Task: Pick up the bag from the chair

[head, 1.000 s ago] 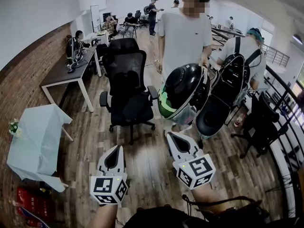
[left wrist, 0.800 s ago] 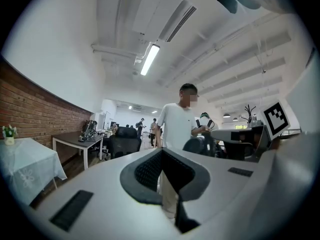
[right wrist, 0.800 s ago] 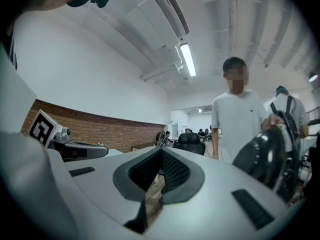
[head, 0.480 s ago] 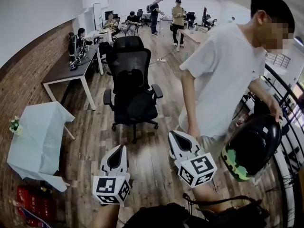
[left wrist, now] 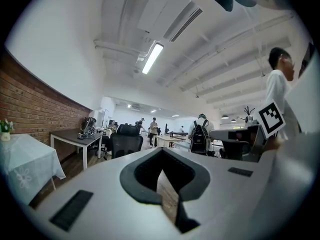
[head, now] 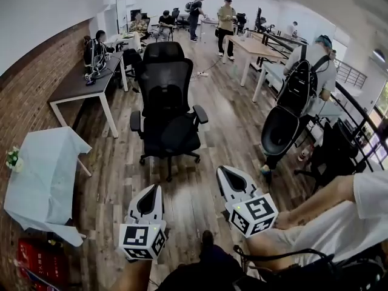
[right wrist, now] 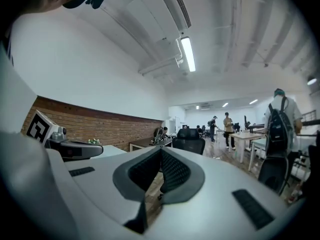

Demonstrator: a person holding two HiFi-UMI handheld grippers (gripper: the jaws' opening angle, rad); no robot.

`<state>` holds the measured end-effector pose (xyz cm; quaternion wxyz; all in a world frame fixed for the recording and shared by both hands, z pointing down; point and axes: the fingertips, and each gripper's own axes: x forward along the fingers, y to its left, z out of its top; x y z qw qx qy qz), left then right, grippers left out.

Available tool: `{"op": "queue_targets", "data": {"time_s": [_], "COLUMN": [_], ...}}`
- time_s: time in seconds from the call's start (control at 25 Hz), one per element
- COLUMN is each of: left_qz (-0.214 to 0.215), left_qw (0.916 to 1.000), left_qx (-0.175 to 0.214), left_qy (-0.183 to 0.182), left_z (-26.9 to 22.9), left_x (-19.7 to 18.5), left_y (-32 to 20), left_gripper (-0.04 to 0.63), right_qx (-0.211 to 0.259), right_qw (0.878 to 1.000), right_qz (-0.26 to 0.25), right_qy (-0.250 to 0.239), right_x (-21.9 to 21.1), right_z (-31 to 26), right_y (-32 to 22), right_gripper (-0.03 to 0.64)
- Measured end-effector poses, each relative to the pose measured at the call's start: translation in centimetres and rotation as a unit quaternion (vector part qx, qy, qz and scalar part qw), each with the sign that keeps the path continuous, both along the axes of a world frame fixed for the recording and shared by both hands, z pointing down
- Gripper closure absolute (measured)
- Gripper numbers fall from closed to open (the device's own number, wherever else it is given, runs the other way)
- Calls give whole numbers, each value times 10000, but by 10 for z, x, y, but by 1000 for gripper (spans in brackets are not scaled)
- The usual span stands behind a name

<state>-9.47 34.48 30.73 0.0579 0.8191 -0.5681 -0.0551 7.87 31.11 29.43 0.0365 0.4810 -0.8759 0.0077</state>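
Nearest, both tools hang low over the wood floor. The left gripper has its jaws drawn together to a thin slit with nothing in them, and the right gripper is the same. Ahead stands the black office chair; its seat is dark on dark, so no bag can be made out there. To its left, a cloth-covered table carries a small potted plant. Farther right, a person wears a black backpack above a large round black bag, its contents unseen.
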Motion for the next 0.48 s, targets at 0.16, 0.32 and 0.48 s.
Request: {"op": "queue_targets", "data": {"time_s": [0.16,0.32,0.48], "left_qz": [-113,-230,-243], "left_qw": [9999,9996,9995], "left_qx": [22,-46,-54], "left_qy": [-56,-131,-218], "left_z": [4,12,16], "left_x": [-10,-8,8], "left_y": [-26,-62,-108], "left_gripper": [586,586,586], "right_qx": [11,19,38], "right_qw": [10000,10000,9999], "right_qz": [-23,-59,-92], "right_qy": [-5,-17,-33], "right_x": [-6,0,16], "right_z": [3,9,11], "right_y": [-29,-67,-111], "right_gripper": [606,606,606]}}
